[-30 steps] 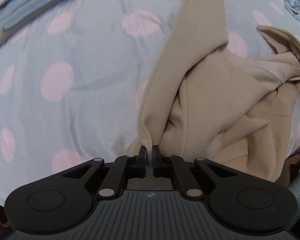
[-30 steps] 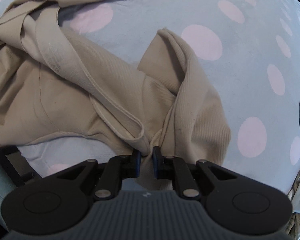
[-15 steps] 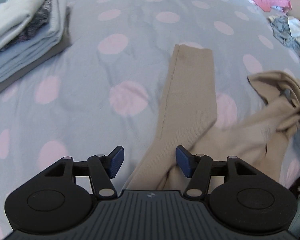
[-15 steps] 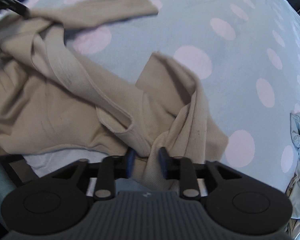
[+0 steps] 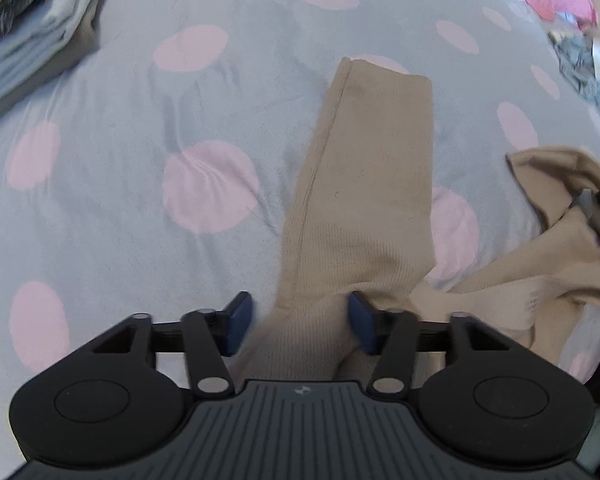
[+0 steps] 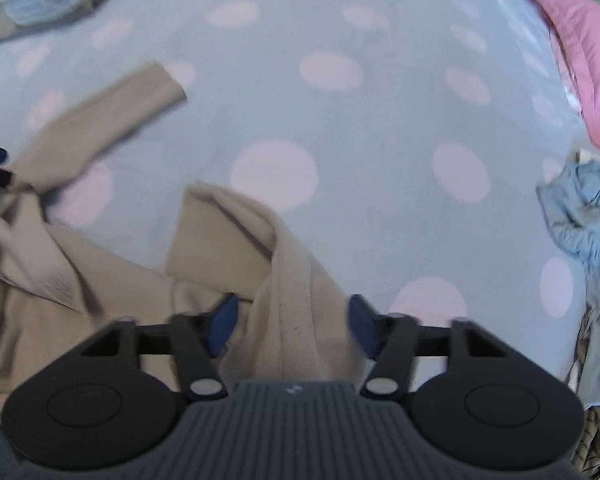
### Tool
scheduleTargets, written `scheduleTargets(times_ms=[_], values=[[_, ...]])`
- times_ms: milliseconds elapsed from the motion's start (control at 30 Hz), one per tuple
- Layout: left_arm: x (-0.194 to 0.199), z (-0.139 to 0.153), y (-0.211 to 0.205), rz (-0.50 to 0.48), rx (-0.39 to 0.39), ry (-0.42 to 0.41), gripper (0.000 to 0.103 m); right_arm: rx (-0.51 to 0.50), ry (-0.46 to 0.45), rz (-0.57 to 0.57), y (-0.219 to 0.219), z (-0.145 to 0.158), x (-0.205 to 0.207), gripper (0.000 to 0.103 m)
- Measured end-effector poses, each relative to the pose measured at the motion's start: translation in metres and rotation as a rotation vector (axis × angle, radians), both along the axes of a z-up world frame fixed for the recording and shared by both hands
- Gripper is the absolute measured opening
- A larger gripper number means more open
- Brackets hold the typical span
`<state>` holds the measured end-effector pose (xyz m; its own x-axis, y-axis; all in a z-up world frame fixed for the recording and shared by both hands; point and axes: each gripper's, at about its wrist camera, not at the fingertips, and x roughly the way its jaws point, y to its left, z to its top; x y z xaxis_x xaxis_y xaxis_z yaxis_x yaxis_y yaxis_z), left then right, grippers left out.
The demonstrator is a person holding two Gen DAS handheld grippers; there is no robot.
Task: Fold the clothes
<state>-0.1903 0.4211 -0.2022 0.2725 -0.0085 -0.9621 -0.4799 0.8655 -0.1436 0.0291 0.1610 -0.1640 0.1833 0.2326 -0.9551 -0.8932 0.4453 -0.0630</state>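
**Sleeves released, next grip to be chosen**

The beige long-sleeved top [image 5: 380, 240] lies on the dotted bedsheet [image 5: 140, 120], directly ahead of and beneath both tools. The left gripper [image 5: 300, 326] is held spread, its jaws having just been closing; one sleeve [image 5: 364, 168] runs straight away from between its fingers, and the pads are not seen pressing the cloth. The right gripper [image 6: 290, 328] is likewise held spread with its jaws just closing; the other sleeve [image 6: 288, 264], bunched and doubled over, passes between its fingers unpinched.

For a clean fold, the bunched sleeve ahead of the right tool should probably be flattened first, and each pinch taken at a seam or cuff edge rather than mid-fabric, so that one layer only is lifted. The crumpled body, between the two tools, should be smoothed before any sleeve is folded inward.

Counted: one beige top with two sleeves; one stack of folded laundry [image 5: 24, 36], far left of the left tool; one pink pillow [image 6: 580, 52], far right; one loose grey-blue garment heap [image 6: 584, 216], right of the right tool.
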Motion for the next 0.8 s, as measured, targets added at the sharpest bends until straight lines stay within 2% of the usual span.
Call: scheduleTargets(times_ms=[33, 133, 267, 467, 667, 733, 800], values=[[-0.001, 0.001, 0.001, 0.020, -0.026, -0.012, 0.015, -0.006, -0.011, 0.003, -0.001, 0.001, 0.000, 0.008], [0.000, 0.008, -0.004, 0.016, -0.004, -0.037, 0.004, -0.012, -0.038, -0.002, -0.007, 0.005, 0.001, 0.008], [-0.006, 0.031, -0.005, 0.053, 0.085, -0.108, 0.002, 0.036, -0.100, -0.098, -0.022, 0.022, 0.016, 0.008], [-0.041, 0.091, 0.024, 0.238, 0.200, -0.266, 0.002, 0.076, -0.238, -0.237, -0.057, 0.058, 0.031, 0.007], [-0.105, 0.166, 0.054, 0.431, 0.347, -0.426, 0.002, 0.074, -0.357, -0.283, -0.084, 0.105, 0.041, 0.007], [-0.130, 0.186, 0.064, 0.493, 0.397, -0.455, 0.002, 0.061, -0.405, -0.300, -0.091, 0.121, 0.047, 0.007], [-0.152, 0.196, 0.074, 0.542, 0.413, -0.464, 0.002, 0.037, -0.477, -0.330, -0.100, 0.136, 0.057, 0.006]])
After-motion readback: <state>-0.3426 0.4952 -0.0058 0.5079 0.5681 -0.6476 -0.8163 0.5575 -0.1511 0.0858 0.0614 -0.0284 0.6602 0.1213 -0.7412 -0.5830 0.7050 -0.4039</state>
